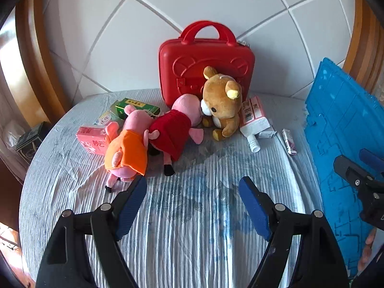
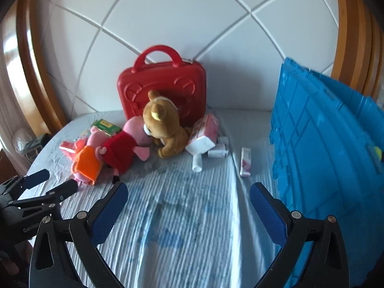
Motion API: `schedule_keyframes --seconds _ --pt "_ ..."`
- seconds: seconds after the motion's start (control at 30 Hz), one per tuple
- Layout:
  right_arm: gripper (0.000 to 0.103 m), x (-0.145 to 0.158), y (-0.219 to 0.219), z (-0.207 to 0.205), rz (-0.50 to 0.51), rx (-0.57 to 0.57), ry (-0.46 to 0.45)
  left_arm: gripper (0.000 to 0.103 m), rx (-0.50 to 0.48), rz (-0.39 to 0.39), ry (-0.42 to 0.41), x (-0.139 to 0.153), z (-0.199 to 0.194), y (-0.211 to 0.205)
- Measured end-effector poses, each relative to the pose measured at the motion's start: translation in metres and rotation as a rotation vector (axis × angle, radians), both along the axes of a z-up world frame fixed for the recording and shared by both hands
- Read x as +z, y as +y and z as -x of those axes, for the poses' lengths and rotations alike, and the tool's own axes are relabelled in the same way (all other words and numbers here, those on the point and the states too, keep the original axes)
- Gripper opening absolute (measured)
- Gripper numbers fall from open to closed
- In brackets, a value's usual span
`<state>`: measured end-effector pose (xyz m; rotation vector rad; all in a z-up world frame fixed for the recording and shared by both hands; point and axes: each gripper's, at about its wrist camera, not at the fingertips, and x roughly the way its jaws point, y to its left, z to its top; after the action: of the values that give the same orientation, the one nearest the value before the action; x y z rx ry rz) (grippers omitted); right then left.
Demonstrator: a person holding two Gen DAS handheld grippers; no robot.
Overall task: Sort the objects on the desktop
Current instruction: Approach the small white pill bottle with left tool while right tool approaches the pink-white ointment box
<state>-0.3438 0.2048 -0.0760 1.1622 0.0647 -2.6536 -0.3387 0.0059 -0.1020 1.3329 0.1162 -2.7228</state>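
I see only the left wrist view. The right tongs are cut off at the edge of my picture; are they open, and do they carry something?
Observer: The right tongs are open, nothing between them.
Operator: Is anything on the blue crate that I miss?
Observer: A small yellow-green thing sits near its right edge; what it is, I cannot tell.
Operator: And near the white bottle?
Observer: A second small bottle lies behind it, beside the pink-white box.

Bright daylight, fisheye edges, slight blur
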Motion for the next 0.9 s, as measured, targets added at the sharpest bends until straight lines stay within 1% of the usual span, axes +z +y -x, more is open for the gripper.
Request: schedule_keyframes --seconds 0.13,0.2,0.27,0.33,0.43,0.5,0.57,0.67,0.7,0.73,0.77,0.83,0.9 --pt "0.103 -0.056 0.008 0.052 -0.013 -0.057 -0.126 0.079 -0.059 0.078 -0.138 -0.058 0.060 0.015" --pt "0.103 -0.083 0.012 0.074 -0.021 -0.087 -0.171 0.079 -0.088 0.080 -0.186 -0.084 0.085 0.023" --pt "0.103 -0.104 0.017 0.095 -0.026 -0.127 -0.193 0.079 -0.116 0.062 -0.209 -0.103 0.108 0.031" --pt "0.103 -0.118 0.025 0.115 -0.030 -0.178 -0.192 0.079 -0.134 0.042 -0.201 -0.114 0.130 0.041" --pt "0.103 -0.134 0.037 0.142 -0.029 -0.248 -0.182 0.079 -0.170 0.017 -0.165 -0.124 0.160 0.058" --pt "0.103 -0.143 0.044 0.157 -0.058 -0.290 -0.168 0.079 -0.199 0.006 -0.139 -0.132 0.177 0.070" --pt "0.103 -0.153 0.050 0.167 -0.078 -0.312 -0.155 0.079 -0.231 0.007 -0.131 -0.142 0.191 0.081" --pt "0.102 -0.169 0.061 0.179 -0.059 -0.344 -0.172 0.079 -0.261 0.015 -0.133 -0.157 0.203 0.093" --pt "0.095 -0.173 0.065 0.183 -0.047 -0.352 -0.178 0.079 -0.266 0.004 -0.136 -0.161 0.205 0.096" --pt "0.090 -0.178 0.068 0.187 -0.033 -0.358 -0.183 0.079 -0.268 -0.008 -0.134 -0.165 0.207 0.098" --pt "0.084 -0.181 0.070 0.190 -0.021 -0.360 -0.184 0.079 -0.270 -0.024 -0.127 -0.167 0.209 0.100" --pt "0.083 -0.186 0.072 0.196 -0.012 -0.345 -0.172 0.079 -0.276 -0.039 -0.116 -0.170 0.215 0.105" --pt "0.083 -0.187 0.074 0.200 -0.034 -0.345 -0.148 0.079 -0.288 -0.034 -0.125 -0.175 0.223 0.111"
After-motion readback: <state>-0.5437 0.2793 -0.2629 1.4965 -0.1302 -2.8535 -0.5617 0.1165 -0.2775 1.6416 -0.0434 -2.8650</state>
